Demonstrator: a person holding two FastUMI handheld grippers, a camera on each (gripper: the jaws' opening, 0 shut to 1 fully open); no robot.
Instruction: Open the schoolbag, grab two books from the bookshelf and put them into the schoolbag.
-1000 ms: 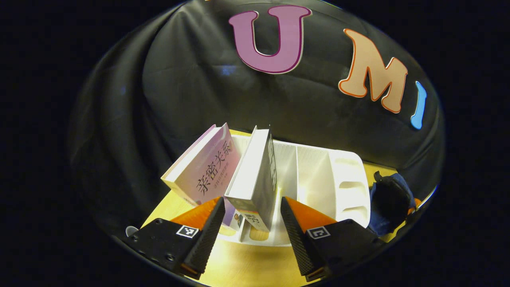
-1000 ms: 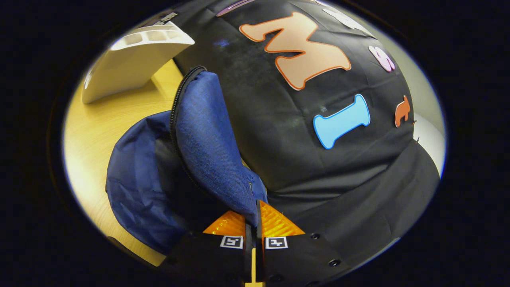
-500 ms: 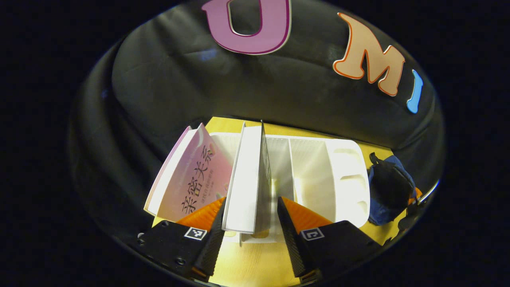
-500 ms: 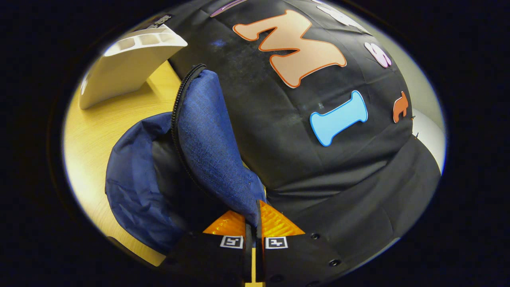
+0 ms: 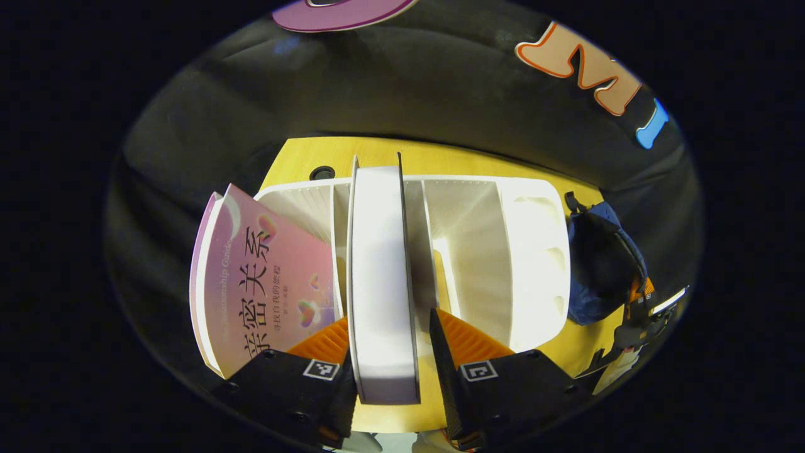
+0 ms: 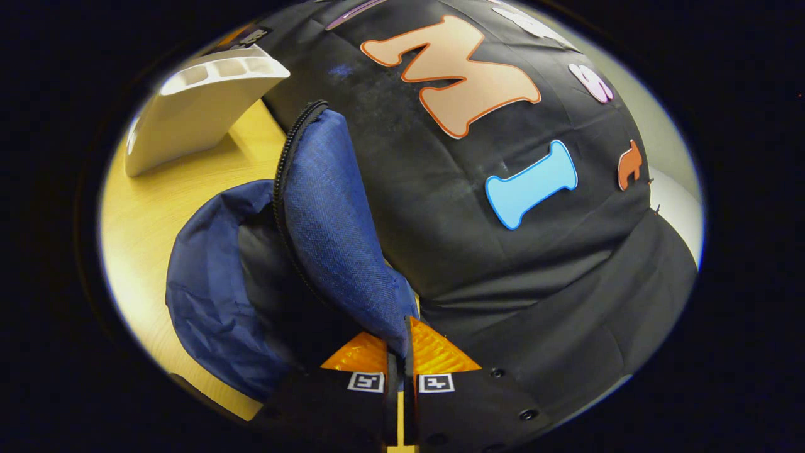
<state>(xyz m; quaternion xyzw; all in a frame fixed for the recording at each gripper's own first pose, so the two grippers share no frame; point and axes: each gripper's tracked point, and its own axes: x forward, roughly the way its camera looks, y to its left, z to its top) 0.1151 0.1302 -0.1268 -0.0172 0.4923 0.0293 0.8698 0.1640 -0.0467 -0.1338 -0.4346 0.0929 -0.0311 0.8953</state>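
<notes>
A white book (image 5: pixel 382 296) stands upright in the white bookshelf (image 5: pixel 503 251), between the spread fingers of the left gripper (image 5: pixel 390 352); a pink book (image 5: pixel 264 283) leans beside it. Right of the bookshelf, the right gripper (image 6: pixel 399 352) pinches the open blue schoolbag (image 6: pixel 327 226) flap

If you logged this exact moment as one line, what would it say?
left gripper: open, straddling white book in rack | right gripper: shut on bag flap, bag open | books bagged: none seen
</notes>
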